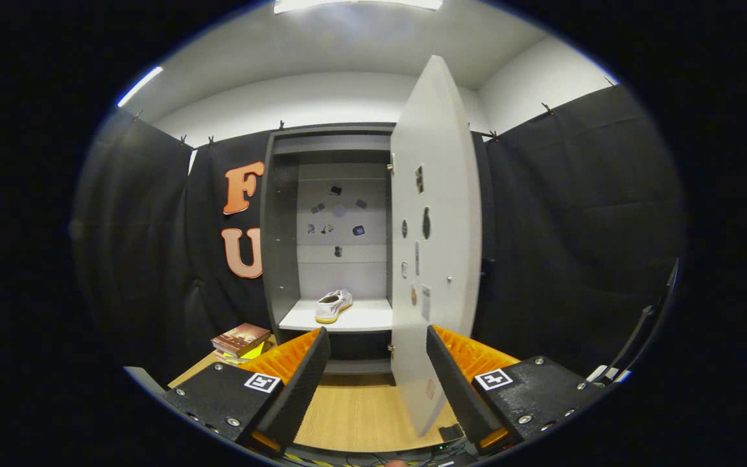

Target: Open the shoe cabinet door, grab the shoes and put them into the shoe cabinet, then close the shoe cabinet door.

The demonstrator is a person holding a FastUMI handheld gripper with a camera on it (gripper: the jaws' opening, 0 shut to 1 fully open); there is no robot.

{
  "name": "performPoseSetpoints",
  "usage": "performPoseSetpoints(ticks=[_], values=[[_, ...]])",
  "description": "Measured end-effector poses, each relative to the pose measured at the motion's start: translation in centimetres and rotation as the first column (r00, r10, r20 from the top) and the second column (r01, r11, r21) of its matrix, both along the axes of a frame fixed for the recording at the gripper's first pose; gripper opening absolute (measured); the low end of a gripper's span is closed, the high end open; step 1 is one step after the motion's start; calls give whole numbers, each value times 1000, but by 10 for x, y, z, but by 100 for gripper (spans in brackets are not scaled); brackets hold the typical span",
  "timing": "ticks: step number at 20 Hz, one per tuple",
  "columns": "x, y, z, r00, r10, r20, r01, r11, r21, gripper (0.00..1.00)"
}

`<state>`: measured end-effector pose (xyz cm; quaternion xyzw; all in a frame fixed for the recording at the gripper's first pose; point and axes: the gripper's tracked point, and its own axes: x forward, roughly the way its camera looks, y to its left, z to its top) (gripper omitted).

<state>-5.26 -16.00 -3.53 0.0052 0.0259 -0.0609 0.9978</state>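
- Shoe (333,305): one pale, low-cut shoe lies on the white shelf (360,318) inside the shoe cabinet (283,227), well beyond the fingertips and a little toward the left finger's side. It rests flat on its sole, toe pointing toward the left front corner of the shelf.
- Cabinet door (437,233): swung wide open on its hinged edge, standing edge-on beyond the right finger. Its lower corner reaches down between the two fingers, close to the right one. Small stickers and a knob show on its inner face.
- Gripper (378,340): fingers spread apart, holding nothing; the gap between them frames the shelf front and the door's lower edge.
- Obstruction: the open door stands between the right finger and the cabinet's right side. The path from the left finger to the shoe is clear.
- Cabinet back panel: carries several small dark stickers above the shoe.
- Stack of books (240,342): lies on the wooden floor (354,408) just beyond the left finger, beside the cabinet's left wall.
- Cables show below the fingers, nearest the camera.
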Motion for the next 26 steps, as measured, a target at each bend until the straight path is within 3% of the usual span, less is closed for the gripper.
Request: performPoseSetpoints(ticks=[5,11,21,26], values=[[7,-74,-6,999,-53,-2,53,998,25,93],[29,-124,-11,999,-37,-6,37,999,33,93],[68,-128,-14,998,60,2,-60,995,75,92],[74,-102,-14,992,124,21,-126,988,93,90]])
